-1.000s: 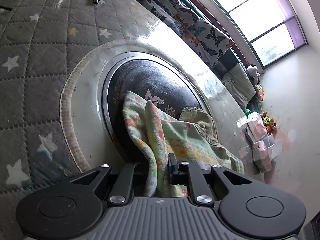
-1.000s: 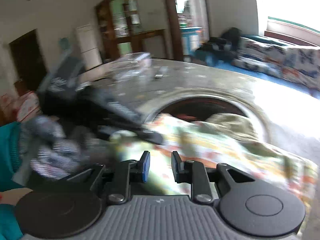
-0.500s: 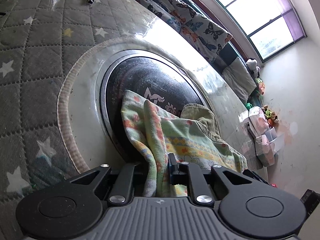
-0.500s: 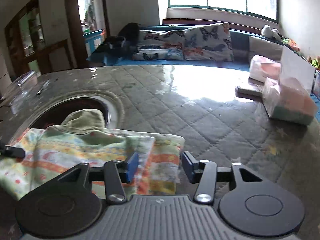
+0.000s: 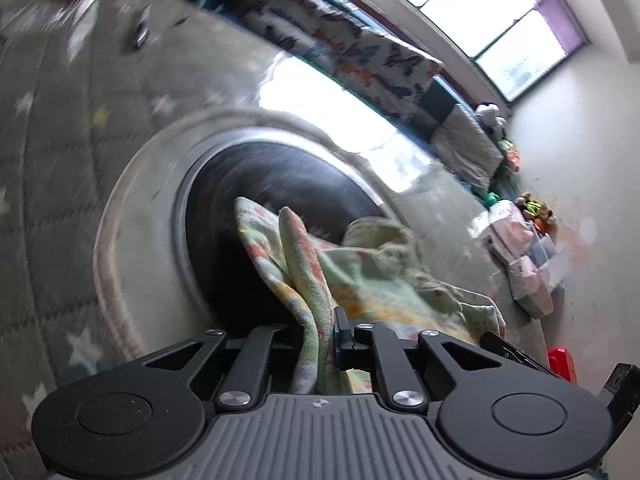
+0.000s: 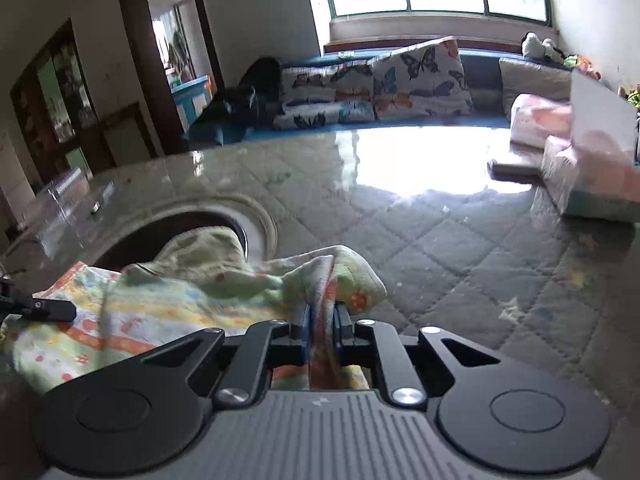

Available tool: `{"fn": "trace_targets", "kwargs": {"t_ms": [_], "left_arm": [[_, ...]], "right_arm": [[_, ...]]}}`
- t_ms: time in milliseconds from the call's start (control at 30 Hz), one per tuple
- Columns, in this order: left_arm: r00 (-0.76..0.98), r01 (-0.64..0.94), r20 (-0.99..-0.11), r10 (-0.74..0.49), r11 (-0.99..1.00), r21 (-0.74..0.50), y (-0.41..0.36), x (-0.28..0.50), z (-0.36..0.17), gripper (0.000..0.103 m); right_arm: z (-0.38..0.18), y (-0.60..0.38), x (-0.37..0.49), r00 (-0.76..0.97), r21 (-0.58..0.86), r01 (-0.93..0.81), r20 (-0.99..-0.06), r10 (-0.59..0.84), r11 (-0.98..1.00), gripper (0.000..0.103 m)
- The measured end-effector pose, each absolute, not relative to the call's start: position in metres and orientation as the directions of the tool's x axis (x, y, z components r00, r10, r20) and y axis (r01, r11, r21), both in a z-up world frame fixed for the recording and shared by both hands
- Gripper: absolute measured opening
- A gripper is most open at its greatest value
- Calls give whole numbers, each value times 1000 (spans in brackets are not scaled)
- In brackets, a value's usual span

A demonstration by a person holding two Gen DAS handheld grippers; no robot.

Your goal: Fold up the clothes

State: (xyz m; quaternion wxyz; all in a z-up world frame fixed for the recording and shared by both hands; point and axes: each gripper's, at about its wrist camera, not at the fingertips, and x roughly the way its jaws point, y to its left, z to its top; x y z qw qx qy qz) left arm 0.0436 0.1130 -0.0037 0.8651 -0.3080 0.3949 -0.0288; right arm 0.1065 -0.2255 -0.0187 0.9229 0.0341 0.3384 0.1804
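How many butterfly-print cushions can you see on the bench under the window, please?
2: the larger butterfly cushion leans upright at centre; the smaller butterfly cushion sits to its left, above a matching printed mat. The dark bag further left may hide more.

Your left gripper [image 5: 316, 338] and right gripper [image 6: 321, 334] each have their jaws clamped tight on cloth [image 6: 168, 304].

Matte black left gripper [image 5: 320, 340] & right gripper [image 6: 321, 334]: ribbed grey housing, round black side discs, silver screws at linkage pivots, blue finger pads [image 6: 305, 332].
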Motion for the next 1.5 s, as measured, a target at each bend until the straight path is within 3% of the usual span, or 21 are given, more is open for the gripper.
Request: {"fn": "trace_targets", "kwargs": {"t_ms": [267, 567, 933, 1300, 1500], "left_arm": [[712, -42, -616, -336, 856, -515, 74, 58, 34, 9], [674, 97, -600, -430, 858, -505, 5, 89, 48, 9], [598, 208, -640, -483, 864, -458, -71, 116, 36, 10], [561, 183, -703, -437, 894, -410, -82, 126, 7, 9], [573, 131, -716, -399, 907, -400, -65, 135, 0, 10]], "right_arm": [[21, -253, 82, 779, 161, -269, -544, 313, 949, 10], [48, -317, 59, 851, 126, -120, -498, 167, 985, 10], [40, -377, 49, 855, 111, 14, -517, 46, 994, 10], [-8, -391, 57, 802, 136, 51, -595, 40, 989, 10], [-20, -390, 73, 801, 178, 36, -594, 78, 983, 10]]}}
